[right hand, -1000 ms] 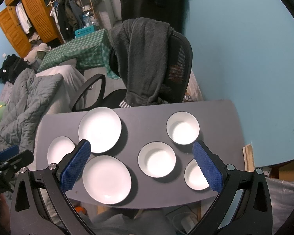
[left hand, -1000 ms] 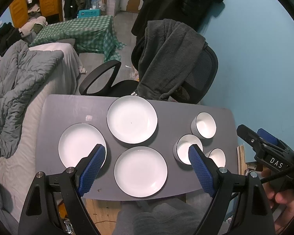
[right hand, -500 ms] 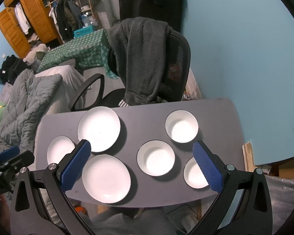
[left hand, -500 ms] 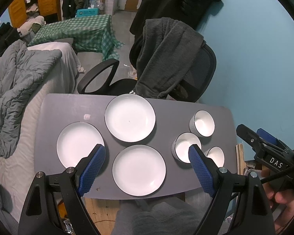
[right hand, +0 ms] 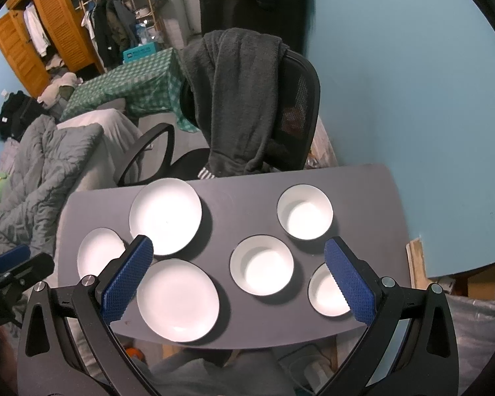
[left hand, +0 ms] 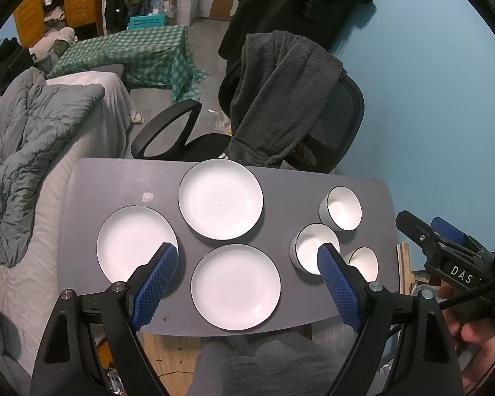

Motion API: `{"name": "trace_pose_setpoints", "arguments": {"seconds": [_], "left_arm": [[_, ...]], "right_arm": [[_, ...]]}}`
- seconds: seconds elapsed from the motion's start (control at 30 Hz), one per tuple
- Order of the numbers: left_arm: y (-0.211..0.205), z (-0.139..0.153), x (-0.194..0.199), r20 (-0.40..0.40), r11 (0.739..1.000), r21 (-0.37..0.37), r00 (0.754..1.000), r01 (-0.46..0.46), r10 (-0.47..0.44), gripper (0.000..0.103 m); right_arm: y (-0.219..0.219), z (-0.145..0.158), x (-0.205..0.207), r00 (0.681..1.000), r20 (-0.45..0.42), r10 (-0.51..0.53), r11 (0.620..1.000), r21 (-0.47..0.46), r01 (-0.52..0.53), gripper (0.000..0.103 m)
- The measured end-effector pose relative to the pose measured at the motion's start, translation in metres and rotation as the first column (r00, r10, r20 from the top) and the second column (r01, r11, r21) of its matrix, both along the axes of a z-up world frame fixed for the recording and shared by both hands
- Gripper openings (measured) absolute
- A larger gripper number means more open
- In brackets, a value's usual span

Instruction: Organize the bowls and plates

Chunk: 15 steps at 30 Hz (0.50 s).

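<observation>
Three white plates lie on the grey table: one at the far middle, one at the left, one at the near middle. Three white bowls stand at the right: a far one, a middle one, a near one. My left gripper is open and empty, high above the near plate. My right gripper is open and empty, high above the middle bowl. The right wrist view also shows the near plate and the far bowl.
A black office chair draped with a dark grey robe stands behind the table. A bed with a grey quilt lies at the left. A blue wall is at the right. My lap is at the table's near edge.
Both views have shifted very slightly; the table sits a touch lower and to the left in them. Plates and bowls have not moved. Both grippers stay open.
</observation>
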<state>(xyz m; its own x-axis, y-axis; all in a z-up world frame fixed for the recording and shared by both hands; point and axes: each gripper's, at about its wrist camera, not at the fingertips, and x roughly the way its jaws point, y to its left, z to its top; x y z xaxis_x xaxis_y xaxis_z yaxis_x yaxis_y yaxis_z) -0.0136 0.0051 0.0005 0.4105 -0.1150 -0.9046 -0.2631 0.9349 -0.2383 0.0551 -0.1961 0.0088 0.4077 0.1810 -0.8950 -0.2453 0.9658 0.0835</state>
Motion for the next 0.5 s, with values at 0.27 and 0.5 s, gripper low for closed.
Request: {"name": "trace_pose_setpoints", "arguments": {"seconds": [0.27,0.5], "left_arm": [[0.010,-0.010,-0.003,-0.020,1.000,0.010,1.000,-0.009,0.009,0.088],[0.032,-0.025,-0.016,-0.037,0.999,0.047,0.999,-0.017,0.019,0.088]], "right_arm": [[0.012,-0.007,-0.002,0.999,-0.014,0.031,0.999,-0.041,-0.031,0.102],[0.024,-0.014,-0.001,0.998,-0.009,0.067,0.994,-0.088,-0.067,0.102]]}}
